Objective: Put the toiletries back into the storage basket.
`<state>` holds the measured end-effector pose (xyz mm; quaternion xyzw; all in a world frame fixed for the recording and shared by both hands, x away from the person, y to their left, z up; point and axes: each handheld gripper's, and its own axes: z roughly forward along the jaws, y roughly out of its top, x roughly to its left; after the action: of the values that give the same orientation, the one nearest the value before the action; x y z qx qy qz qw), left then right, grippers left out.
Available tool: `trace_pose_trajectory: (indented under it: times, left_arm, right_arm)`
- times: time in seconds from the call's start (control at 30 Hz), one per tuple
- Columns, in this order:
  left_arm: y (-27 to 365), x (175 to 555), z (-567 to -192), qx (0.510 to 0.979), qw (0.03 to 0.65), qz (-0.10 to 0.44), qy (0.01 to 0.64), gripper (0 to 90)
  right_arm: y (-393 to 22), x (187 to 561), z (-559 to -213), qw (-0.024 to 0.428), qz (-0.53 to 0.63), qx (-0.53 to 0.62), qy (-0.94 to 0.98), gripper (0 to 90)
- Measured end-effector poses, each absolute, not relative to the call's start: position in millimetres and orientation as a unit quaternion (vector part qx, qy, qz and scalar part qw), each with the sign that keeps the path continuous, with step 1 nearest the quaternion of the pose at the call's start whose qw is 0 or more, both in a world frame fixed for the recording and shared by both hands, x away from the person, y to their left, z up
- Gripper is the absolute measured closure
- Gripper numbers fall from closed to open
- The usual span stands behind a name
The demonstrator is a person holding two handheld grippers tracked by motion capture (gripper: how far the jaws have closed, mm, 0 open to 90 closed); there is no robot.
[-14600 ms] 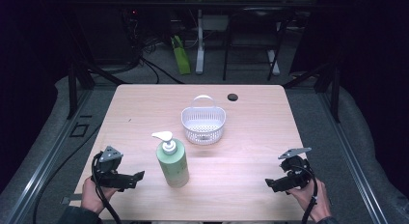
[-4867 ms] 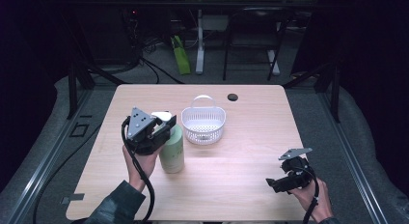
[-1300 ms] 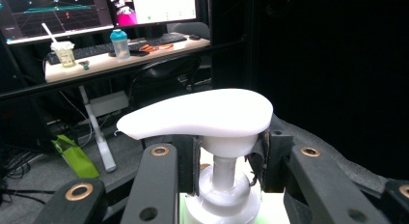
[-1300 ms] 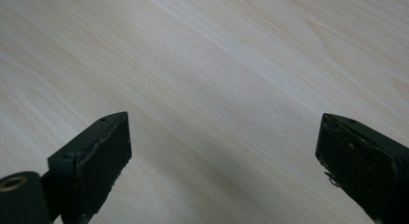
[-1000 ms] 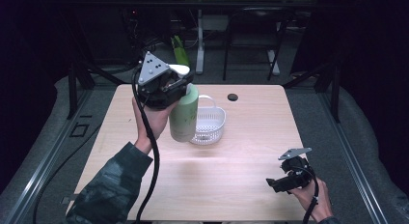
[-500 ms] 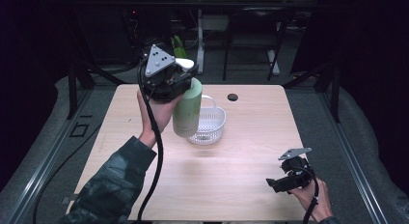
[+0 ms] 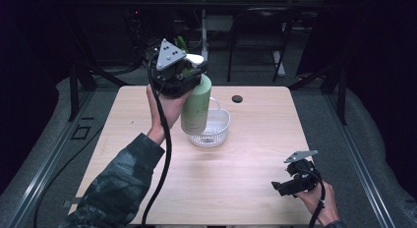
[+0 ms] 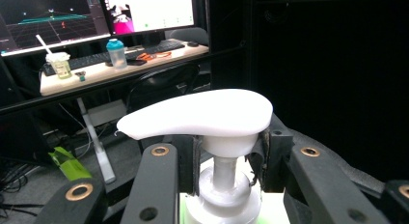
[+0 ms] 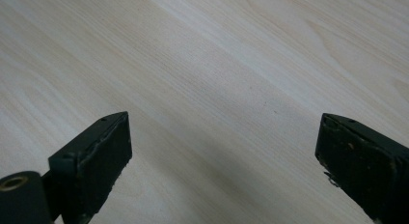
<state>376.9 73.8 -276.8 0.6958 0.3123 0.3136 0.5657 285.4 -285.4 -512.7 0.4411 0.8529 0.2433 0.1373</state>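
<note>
Now the left gripper (image 8: 226,159) is clamping the bottle (image 7: 196,106) by its thin pump neck, hanging it above the basket (image 7: 212,128). Probably the smooth bottle is swinging and feeling heavy; the collar under the pump head (image 8: 197,113) is giving the safest hold. The right gripper (image 9: 224,161) is resting wide open and empty over the table (image 7: 246,174).

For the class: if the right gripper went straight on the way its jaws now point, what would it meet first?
Most likely the bare wooden table: the right gripper has open jaws angled down at it, with nothing between them.
</note>
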Motion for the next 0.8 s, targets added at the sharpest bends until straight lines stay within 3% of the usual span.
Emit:
trace_pose_trajectory:
  times: [0.8]
  left_arm:
    - [59,399,-276,0.694,0.570,0.304,0.318,67.4]
  right_arm:
    - [-285,285,-513,0.134,0.245,0.443,0.852,5.4]
